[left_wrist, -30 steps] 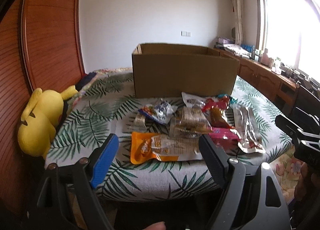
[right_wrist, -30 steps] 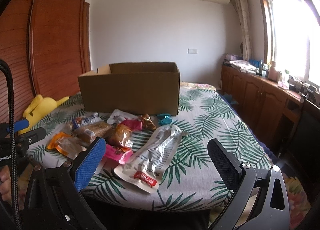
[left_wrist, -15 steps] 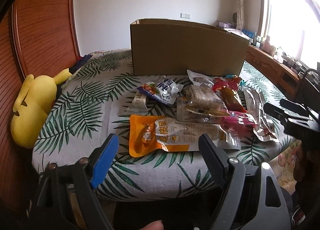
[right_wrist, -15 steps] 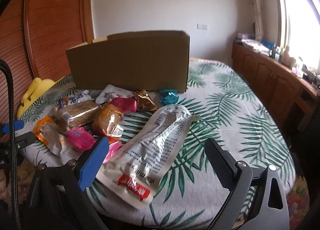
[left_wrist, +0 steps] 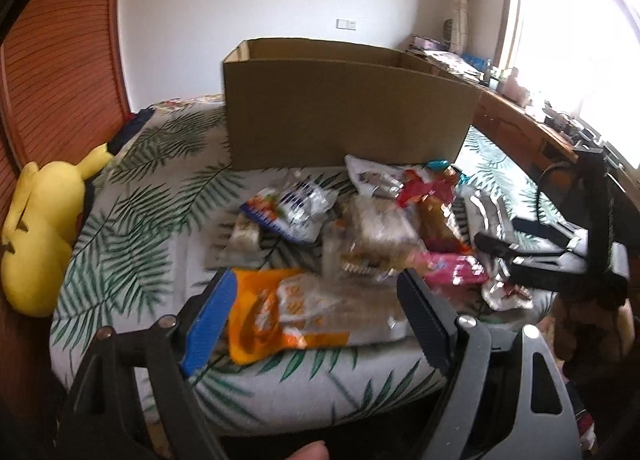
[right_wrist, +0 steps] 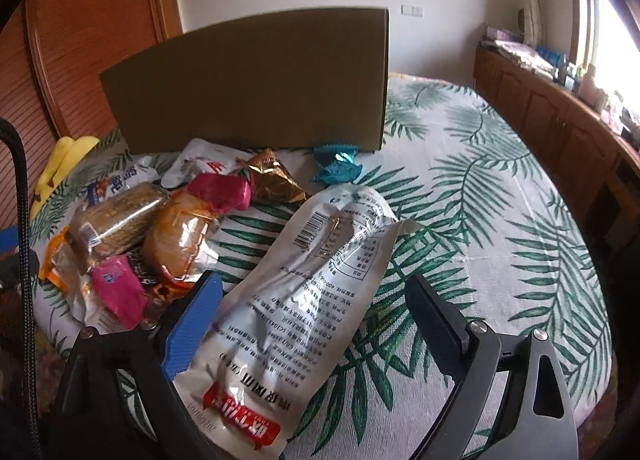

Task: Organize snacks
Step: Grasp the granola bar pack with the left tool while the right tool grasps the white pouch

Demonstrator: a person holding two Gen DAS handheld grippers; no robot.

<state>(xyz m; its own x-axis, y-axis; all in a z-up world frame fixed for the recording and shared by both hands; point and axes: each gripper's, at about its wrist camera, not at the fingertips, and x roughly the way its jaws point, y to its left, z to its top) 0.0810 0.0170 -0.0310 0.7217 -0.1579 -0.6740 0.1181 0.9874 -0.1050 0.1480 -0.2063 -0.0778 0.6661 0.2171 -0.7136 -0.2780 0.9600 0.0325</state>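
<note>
A pile of snack packets lies on the leaf-print bed in front of an open cardboard box [left_wrist: 344,107], which also shows in the right wrist view [right_wrist: 256,83]. My left gripper [left_wrist: 316,310] is open, its jaws either side of an orange packet [left_wrist: 280,312] at the bed's near edge. My right gripper [right_wrist: 314,310] is open around a long silver packet [right_wrist: 296,296] with a red label. It shows at the right of the left wrist view [left_wrist: 552,256]. Behind lie a bread pack [right_wrist: 116,215], pink sweets [right_wrist: 222,189], a gold wrapper [right_wrist: 272,175] and a teal wrapper [right_wrist: 336,167].
A yellow plush toy [left_wrist: 40,227] lies at the bed's left edge beside the wooden wardrobe [left_wrist: 52,71]. A wooden sideboard [right_wrist: 560,127] runs along the right wall under a bright window. The leaf-print cover [right_wrist: 500,219] stretches to the right of the packets.
Both grippers have moved forward and lower over the bed. The orange packet now sits between my left jaws and the silver packet between my right jaws. Both remain open.
</note>
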